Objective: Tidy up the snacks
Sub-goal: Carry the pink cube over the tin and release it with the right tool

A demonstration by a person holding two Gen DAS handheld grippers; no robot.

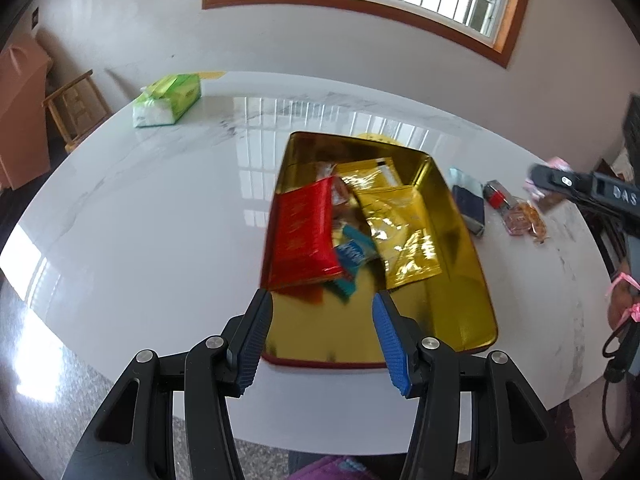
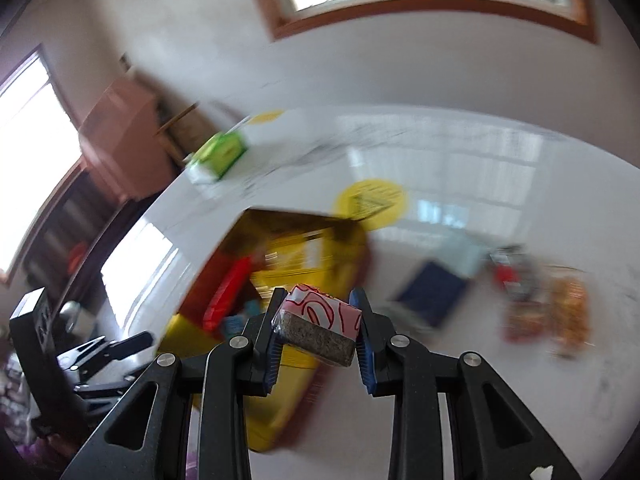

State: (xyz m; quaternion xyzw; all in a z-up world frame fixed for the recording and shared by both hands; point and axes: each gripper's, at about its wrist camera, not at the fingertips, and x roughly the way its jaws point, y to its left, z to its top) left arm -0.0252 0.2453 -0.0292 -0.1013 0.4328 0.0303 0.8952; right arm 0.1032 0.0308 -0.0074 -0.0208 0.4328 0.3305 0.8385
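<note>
A gold tin box (image 1: 456, 264) lies open on the white marble table (image 1: 160, 216). It holds a red packet (image 1: 304, 236), gold packets (image 1: 396, 224) and a small blue packet (image 1: 352, 256). My left gripper (image 1: 322, 300) is open and empty over the box's near end. My right gripper (image 2: 316, 298) is shut on a pink-wrapped snack bar (image 2: 320, 326) and holds it in the air above the box (image 2: 288, 396). The right wrist view is blurred. The right gripper also shows at the right edge of the left wrist view (image 1: 538, 178).
A dark blue packet (image 1: 468, 204), a red-and-clear packet (image 1: 498, 196) and orange snack packets (image 1: 528, 218) lie right of the box. A green tissue pack (image 1: 168, 100) sits at the far left. A yellow round sticker (image 2: 370, 202) is behind the box.
</note>
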